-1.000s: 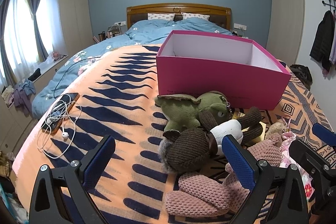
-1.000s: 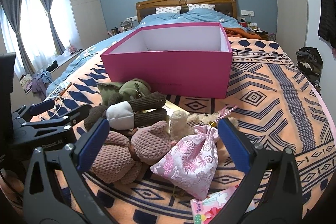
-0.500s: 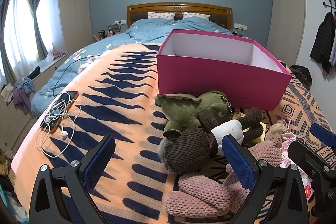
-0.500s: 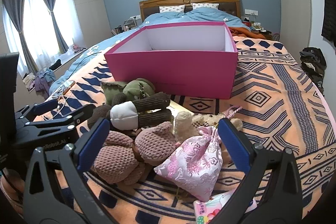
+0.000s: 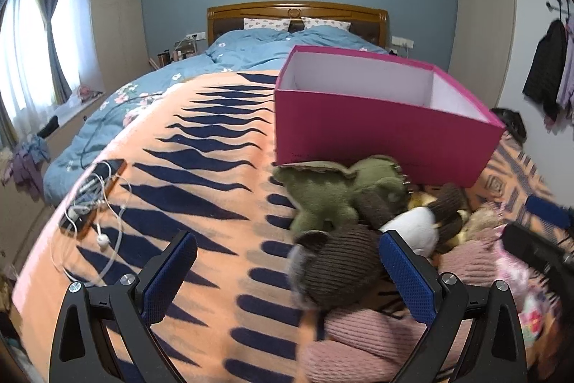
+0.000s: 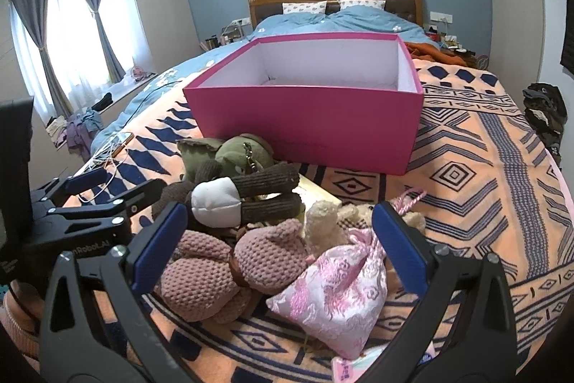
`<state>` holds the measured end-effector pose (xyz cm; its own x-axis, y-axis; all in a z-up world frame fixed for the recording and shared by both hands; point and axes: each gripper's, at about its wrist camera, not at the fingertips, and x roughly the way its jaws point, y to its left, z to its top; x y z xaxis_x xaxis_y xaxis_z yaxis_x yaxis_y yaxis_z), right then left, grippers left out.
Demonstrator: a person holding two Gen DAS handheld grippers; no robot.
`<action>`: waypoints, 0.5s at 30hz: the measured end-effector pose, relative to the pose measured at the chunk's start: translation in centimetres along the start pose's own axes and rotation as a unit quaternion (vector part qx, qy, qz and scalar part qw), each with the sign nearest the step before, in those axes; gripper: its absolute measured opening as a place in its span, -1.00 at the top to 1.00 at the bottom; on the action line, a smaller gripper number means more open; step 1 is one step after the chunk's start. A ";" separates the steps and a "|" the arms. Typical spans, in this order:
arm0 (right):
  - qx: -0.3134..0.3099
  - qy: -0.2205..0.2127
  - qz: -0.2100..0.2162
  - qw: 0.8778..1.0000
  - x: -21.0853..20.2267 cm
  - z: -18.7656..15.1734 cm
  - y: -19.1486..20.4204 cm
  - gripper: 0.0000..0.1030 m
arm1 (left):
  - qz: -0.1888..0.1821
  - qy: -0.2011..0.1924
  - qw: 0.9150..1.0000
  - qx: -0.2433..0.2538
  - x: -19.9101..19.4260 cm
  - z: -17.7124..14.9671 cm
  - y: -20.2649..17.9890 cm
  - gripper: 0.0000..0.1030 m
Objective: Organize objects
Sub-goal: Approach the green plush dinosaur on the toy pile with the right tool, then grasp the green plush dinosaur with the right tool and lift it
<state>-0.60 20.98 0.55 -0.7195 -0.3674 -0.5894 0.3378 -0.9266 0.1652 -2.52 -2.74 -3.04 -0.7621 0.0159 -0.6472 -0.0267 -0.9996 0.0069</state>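
An open pink box (image 5: 380, 128) (image 6: 308, 124) stands on the orange patterned blanket. In front of it lies a pile of toys: a green plush (image 5: 333, 192) (image 6: 236, 153), a brown knit doll with a white middle (image 5: 344, 264) (image 6: 229, 200), a pink crocheted plush (image 5: 373, 336) (image 6: 229, 264) and a pink drawstring pouch (image 6: 337, 289). My left gripper (image 5: 287, 275) is open and empty, with the brown doll's head between its pads. My right gripper (image 6: 276, 243) is open and empty above the pink plush and pouch.
A phone with white earphones (image 5: 89, 196) lies on the blanket at the left. A small cream plush (image 6: 323, 221) and a flat yellowish item (image 6: 315, 194) sit within the pile. A blue duvet (image 5: 251, 56) covers the bed's far end. The bed's edges fall off at left and right.
Both grippers have moved a little forward and lower toward the toy pile. The toys and the box have not moved, and both grippers stay open.
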 end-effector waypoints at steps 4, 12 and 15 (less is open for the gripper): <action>0.005 0.021 0.025 0.999 1.6 1.0 -0.4 -1.00 | -0.018 0.026 0.999 0.023 2.0 0.8 0.7 -1.00; 0.006 0.062 0.098 0.993 6.0 3.8 0.5 -0.79 | -0.060 0.055 0.996 0.039 5.7 3.1 1.8 -0.99; 0.010 0.090 0.108 0.990 8.3 4.6 0.9 -0.54 | -0.076 0.065 0.994 0.044 6.7 3.5 1.9 -0.90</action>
<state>-9.06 16.67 -0.58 -0.5115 -0.5390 -0.6693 0.4589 -0.8298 0.3175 -9.96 -4.48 -4.66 -0.6545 0.1577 -0.7394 -0.1962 -0.9799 -0.0353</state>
